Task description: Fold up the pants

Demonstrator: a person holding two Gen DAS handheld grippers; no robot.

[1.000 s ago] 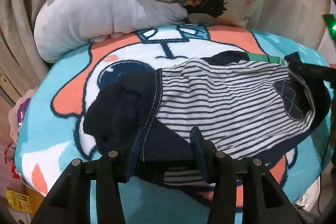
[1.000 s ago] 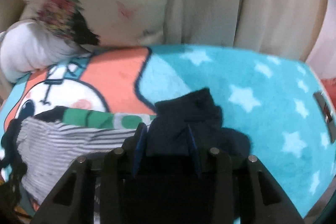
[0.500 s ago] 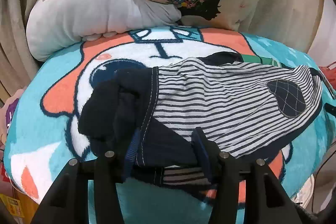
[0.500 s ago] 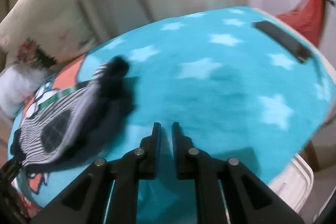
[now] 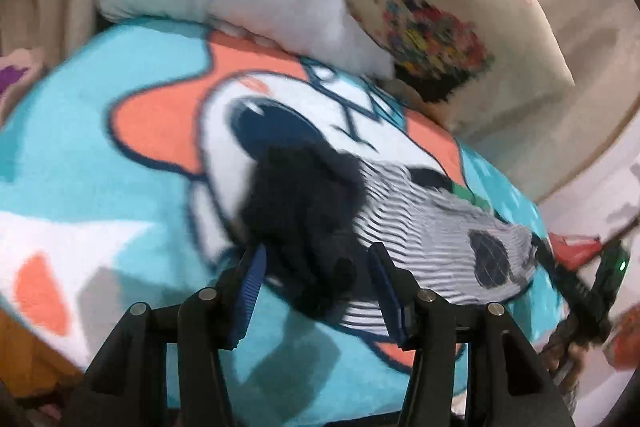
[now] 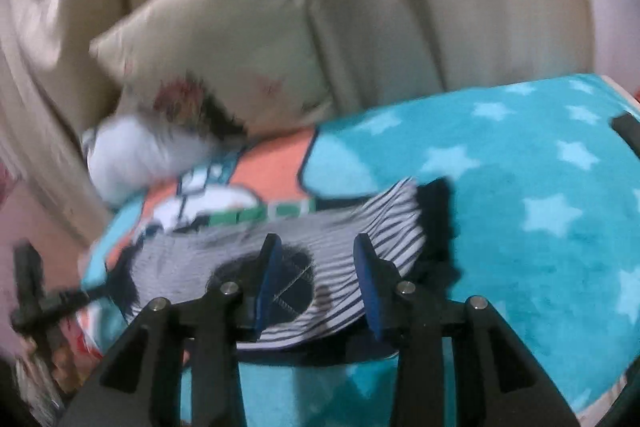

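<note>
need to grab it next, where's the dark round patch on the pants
In the right wrist view the patch sits on the striped pants, low centre, between the open right gripper fingers.

I see the pants lying folded into a compact bundle on the bed — grey-and-navy striped lining turned outward, a dark navy bunched mass at its nine o'clock end. A dark checked oval patch sits on the stripes toward three o'clock in the left view; navy edging shows beyond the stripes — all motion-blurred.
</note>
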